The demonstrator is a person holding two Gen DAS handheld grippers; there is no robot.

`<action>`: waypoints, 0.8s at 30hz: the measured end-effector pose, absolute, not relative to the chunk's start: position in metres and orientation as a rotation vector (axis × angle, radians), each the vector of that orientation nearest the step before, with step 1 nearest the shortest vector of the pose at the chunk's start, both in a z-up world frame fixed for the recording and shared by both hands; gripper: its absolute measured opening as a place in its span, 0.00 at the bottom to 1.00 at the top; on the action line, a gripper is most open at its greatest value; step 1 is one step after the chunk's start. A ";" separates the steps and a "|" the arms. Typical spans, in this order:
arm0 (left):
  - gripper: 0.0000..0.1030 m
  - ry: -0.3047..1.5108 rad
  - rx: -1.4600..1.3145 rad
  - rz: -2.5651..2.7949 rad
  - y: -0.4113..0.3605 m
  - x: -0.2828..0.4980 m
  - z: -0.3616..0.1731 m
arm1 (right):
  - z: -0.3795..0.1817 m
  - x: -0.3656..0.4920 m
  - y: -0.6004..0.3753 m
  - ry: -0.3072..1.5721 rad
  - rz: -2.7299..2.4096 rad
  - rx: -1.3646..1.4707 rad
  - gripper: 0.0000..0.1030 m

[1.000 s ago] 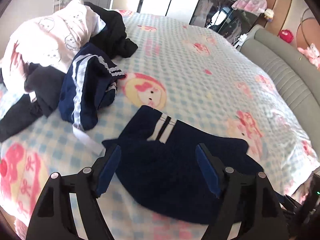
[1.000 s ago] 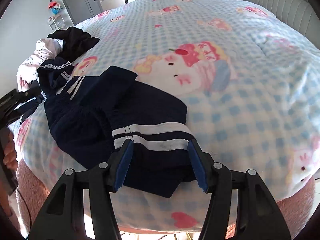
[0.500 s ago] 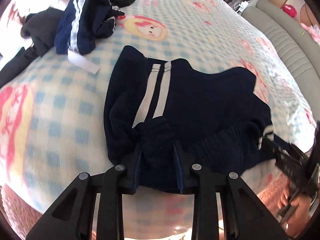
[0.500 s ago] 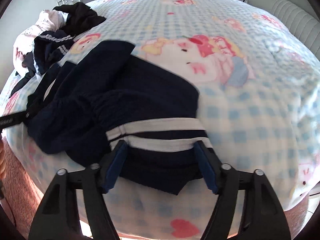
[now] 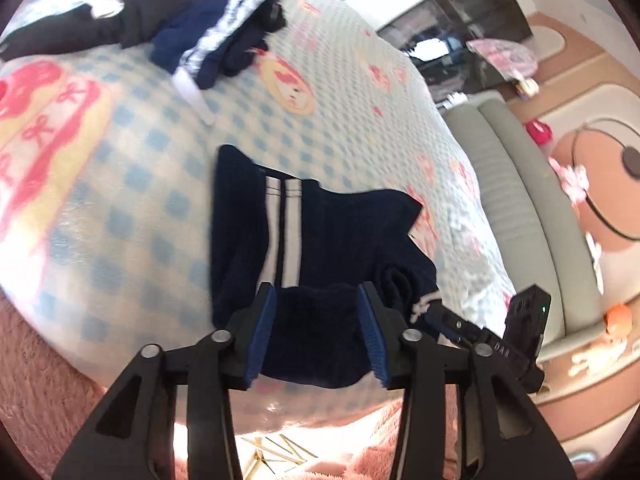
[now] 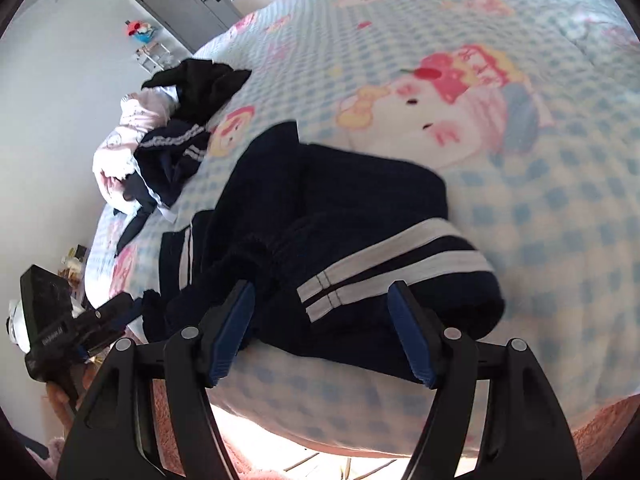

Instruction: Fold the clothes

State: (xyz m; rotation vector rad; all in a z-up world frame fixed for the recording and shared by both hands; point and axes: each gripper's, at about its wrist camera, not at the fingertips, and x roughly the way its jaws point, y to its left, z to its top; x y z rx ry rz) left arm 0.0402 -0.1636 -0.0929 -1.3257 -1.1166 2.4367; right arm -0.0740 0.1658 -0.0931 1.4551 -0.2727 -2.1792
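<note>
**Navy shorts gathered at the bed's edge**

A pair of navy shorts [image 5: 320,240], of soft knit cloth with two white side stripes, is seen lying crumpled at the near edge of a bed covered in a blue-and-white checked blanket [image 5: 340,92] printed with pink cartoon figures. In the left wrist view, the left tool [image 5: 318,334] is shown with its blue ribbed pads set partly apart, a bunched fold of the dark fabric filling the gap between them; whether the cloth is actually pinched cannot be told. In the right wrist view, the right tool [image 6: 320,328] is held wide apart at the striped hem of the shorts [image 6: 340,240], its pads on either side of the cloth without closing on it. The elastic waistband is seen ruffled between the two tools.

Farther back on the blanket, a heap of unfolded clothes [image 6: 168,136] is piled: black garments, a pink printed piece and another navy item with white stripes. A grey padded headboard [image 5: 520,200] runs along the bed's far side, and a fuzzy pink rug [image 5: 52,372] is visible below the mattress edge. A grey door [image 6: 184,0] stands in the background.
</note>
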 end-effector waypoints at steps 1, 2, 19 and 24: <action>0.65 -1.154 -1.344 2.464 -0.169 0.042 -0.096 | -0.097 -0.074 0.158 -0.211 -2.197 1.470 0.70; 0.70 -1.175 -1.370 2.486 -0.174 0.042 -0.100 | -0.101 -0.073 0.149 -0.136 -2.218 1.478 0.71; 0.78 -1.651 -1.325 1.971 -0.171 0.049 -0.160 | -0.114 -0.078 0.158 -0.007 -2.241 1.448 0.27; 0.78 -1.857 -1.211 2.101 -0.200 0.058 -0.154 | -0.102 -0.077 0.175 -0.154 -2.202 1.431 0.28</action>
